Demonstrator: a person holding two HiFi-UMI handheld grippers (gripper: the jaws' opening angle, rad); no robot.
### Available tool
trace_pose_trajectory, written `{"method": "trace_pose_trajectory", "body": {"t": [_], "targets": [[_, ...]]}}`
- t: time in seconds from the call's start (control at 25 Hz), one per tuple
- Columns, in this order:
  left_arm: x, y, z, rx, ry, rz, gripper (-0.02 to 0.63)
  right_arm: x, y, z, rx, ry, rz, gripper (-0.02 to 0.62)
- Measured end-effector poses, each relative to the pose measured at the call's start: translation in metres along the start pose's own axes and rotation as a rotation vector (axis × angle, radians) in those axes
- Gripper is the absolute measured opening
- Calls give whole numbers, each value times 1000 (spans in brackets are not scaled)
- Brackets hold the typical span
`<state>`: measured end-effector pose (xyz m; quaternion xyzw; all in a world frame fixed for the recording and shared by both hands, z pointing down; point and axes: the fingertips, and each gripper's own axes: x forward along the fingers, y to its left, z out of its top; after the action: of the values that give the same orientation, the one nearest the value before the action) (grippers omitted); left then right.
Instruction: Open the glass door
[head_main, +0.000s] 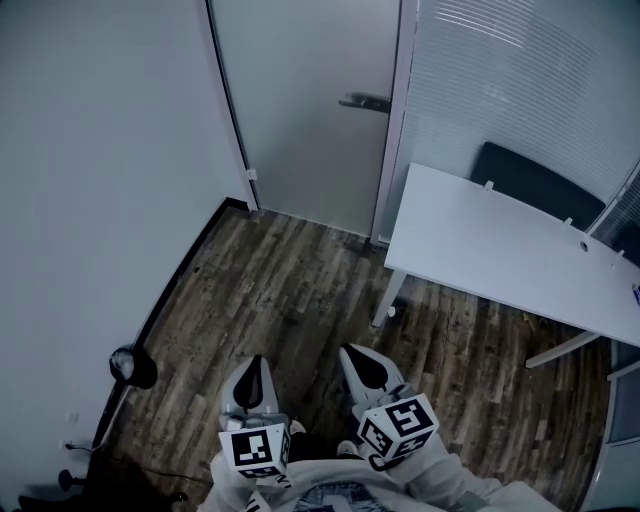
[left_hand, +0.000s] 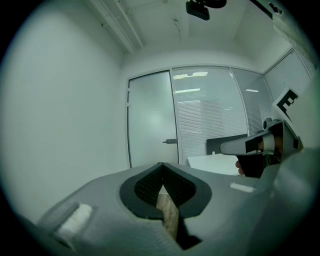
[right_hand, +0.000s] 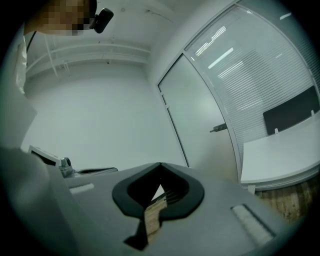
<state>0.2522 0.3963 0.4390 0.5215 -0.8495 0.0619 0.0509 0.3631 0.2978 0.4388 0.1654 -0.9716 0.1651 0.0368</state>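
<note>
The glass door (head_main: 300, 110) is at the far end of the small room. It is milky white and it is shut. Its dark handle (head_main: 365, 102) sticks out on the right side of the door, up near the frame. The two tools are near, at the bottom of the head view, well apart from the door, and both point toward it. The left gripper (head_main: 254, 375) has its two jaws pressed together at the tips, and there is nothing between them. The right gripper (head_main: 365, 368) is just beside it on the right. Its jaws are together too, and they hold nothing. Each one has a cube with black and white squares on its near end. Under them is a dark wood floor (head_main: 290, 290) that runs up to the door. A plain white wall (head_main: 100, 150) is on the left. A small round black thing (head_main: 132, 366) sits on the floor next to that wall, near the left gripper. On the right stands a white table (head_main: 500, 250), and a dark chair (head_main: 540, 185) is behind it on the far side. Past the chair is a glass wall with blinds (head_main: 520, 80), which starts right beside the door.
</note>
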Motion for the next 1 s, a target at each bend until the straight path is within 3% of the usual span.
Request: {"method": "trace_pose_trajectory", "body": {"t": [0.32,0.72,1.0], "targets": [[67,54,0,-15,-19,6,3,83,-11,0,-15,10,-12,5],[177,192,22,28,-29,21,3,252,8,26,-13,-13,-19,5],[230,246,24,14,-28,8,3,335,13,28,-13,10,-22,5]]}}
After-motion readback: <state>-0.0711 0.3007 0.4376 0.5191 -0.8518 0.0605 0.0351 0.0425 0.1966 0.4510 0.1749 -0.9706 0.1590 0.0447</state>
